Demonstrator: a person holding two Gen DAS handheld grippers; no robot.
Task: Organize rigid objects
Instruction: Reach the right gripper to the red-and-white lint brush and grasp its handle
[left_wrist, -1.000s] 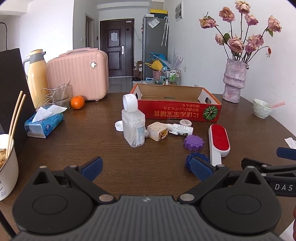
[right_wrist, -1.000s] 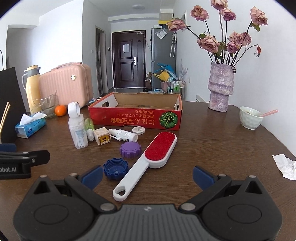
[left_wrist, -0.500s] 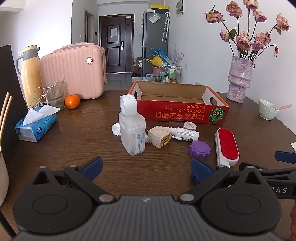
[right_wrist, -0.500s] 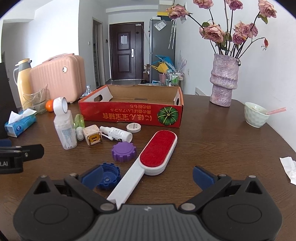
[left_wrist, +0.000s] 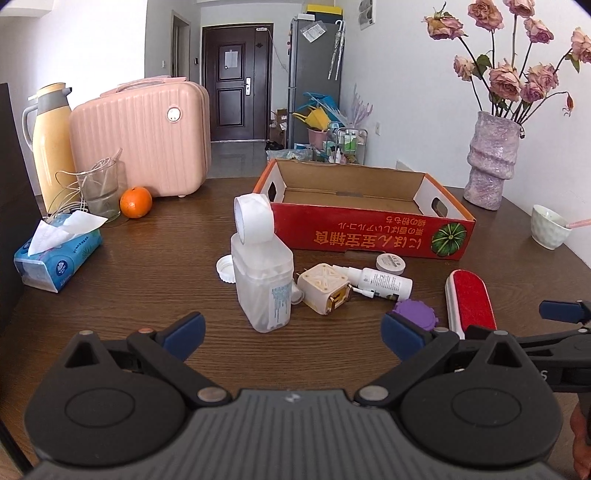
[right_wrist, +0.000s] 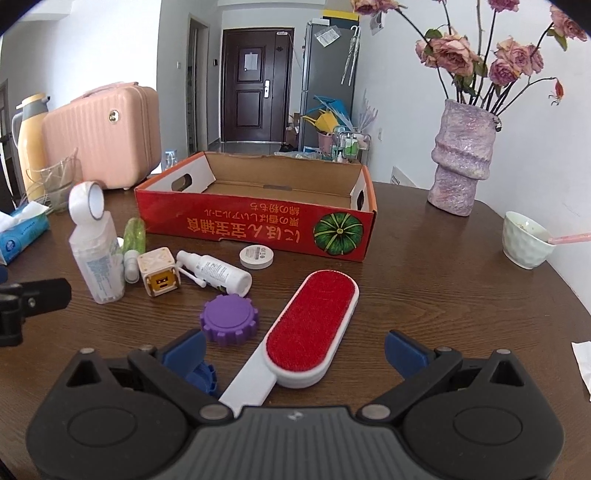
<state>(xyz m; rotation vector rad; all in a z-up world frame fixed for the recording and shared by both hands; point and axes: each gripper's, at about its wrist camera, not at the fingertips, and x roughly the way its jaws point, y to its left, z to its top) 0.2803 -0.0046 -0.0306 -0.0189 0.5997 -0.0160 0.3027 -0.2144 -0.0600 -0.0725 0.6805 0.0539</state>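
Right tool (right_wrist: 293, 352), wide apart, is straddling the red-faced white plastic lint brush (right_wrist: 312, 326) at 12 o'clock to grab it; left tool (left_wrist: 291, 332) is gaping, empty.

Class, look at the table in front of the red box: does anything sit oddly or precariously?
Yes: a tape roll stands on edge atop the clear plastic bottle, so it could roll off.

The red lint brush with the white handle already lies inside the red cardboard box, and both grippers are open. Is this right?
Not quite. In the right wrist view the red lint brush lies on the brown wooden table, in front of the red cardboard box, whose visible interior is empty. Both grippers, right and left, are open.
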